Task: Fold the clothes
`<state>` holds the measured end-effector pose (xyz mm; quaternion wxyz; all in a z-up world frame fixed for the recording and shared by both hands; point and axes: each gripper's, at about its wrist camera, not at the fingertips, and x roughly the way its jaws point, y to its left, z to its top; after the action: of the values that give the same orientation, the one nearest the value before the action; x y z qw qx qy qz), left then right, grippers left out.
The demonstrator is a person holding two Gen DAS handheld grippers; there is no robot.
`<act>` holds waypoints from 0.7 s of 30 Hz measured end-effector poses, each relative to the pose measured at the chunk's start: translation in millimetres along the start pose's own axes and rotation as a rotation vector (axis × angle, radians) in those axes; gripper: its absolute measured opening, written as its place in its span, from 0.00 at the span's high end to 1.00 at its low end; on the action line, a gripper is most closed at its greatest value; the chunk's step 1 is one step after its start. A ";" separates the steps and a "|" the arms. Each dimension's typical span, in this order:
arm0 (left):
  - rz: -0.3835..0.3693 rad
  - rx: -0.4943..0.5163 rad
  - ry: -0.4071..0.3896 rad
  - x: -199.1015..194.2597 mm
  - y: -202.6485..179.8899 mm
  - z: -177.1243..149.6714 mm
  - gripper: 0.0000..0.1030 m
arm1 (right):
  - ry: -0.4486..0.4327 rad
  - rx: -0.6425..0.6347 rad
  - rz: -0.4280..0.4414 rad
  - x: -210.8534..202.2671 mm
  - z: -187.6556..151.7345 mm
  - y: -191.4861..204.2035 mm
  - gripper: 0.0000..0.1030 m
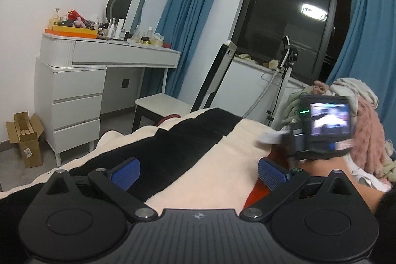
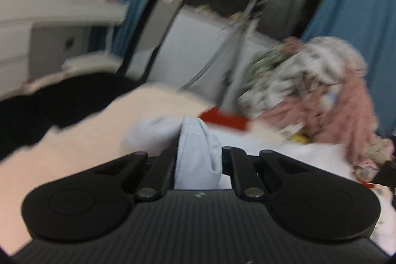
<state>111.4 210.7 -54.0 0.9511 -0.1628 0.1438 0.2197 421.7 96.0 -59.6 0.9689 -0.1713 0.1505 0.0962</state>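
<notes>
My left gripper (image 1: 199,173) is open and empty, its blue pads wide apart over a cream and black blanket (image 1: 222,165) on the bed. My right gripper (image 2: 198,155) is shut on a pale blue garment (image 2: 195,152) bunched between its fingers; the right wrist view is blurred by motion. In the left wrist view the right gripper's body with its lit screen (image 1: 324,125) is ahead on the right, with a blurred bit of pale cloth (image 1: 269,136) beside it. A red item (image 2: 222,119) lies on the blanket just beyond the garment.
A pile of pink and patterned clothes (image 1: 358,115) lies at the right of the bed. A white dressing table (image 1: 99,58) with bottles, a stool (image 1: 160,103) and a cardboard box (image 1: 24,137) stand to the left. Blue curtains (image 1: 188,4) frame a dark window.
</notes>
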 end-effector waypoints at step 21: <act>-0.290 0.289 0.092 -12.5 -89.7 -54.5 0.00 | 0.088 0.609 -0.261 -38.0 -148.2 -288.2 0.18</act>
<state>131.3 109.4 -76.9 0.9786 -0.0535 0.1924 0.0497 416.4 -228.6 -92.8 0.9723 0.1041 0.1908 -0.0857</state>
